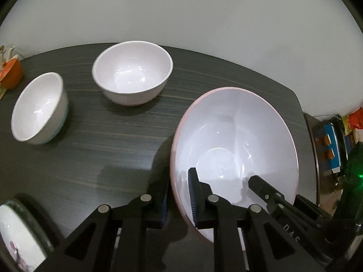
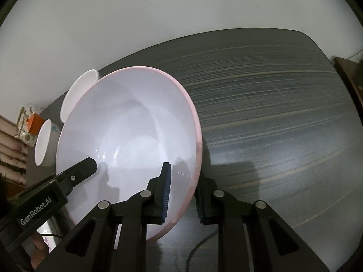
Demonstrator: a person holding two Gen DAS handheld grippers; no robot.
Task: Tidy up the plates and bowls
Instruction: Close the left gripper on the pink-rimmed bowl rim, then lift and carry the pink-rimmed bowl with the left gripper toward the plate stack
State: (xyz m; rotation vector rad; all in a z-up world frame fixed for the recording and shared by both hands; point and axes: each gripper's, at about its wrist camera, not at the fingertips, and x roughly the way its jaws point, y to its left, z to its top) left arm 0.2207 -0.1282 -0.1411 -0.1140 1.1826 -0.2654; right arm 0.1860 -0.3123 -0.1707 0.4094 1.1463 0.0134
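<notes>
A large pink-rimmed bowl (image 1: 236, 140) with a white inside is held tilted above the dark table (image 1: 102, 140). My left gripper (image 1: 179, 201) is shut on its left rim, one finger inside and one outside. My right gripper (image 2: 181, 195) is shut on the opposite rim of the same bowl (image 2: 127, 136). Each view shows the other gripper's finger reaching into the bowl. Two smaller white bowls stand on the table: one at the back (image 1: 132, 72), one at the left (image 1: 39, 107). Both show at the left edge of the right wrist view, the back one (image 2: 78, 90) and the left one (image 2: 43, 142).
A patterned white dish (image 1: 15, 235) lies at the near left corner. An orange object (image 1: 11, 74) sits at the table's far left. A wall stands behind the table. A cluttered shelf (image 1: 333, 142) is past the right edge. Bare table (image 2: 283, 113) spreads to the right.
</notes>
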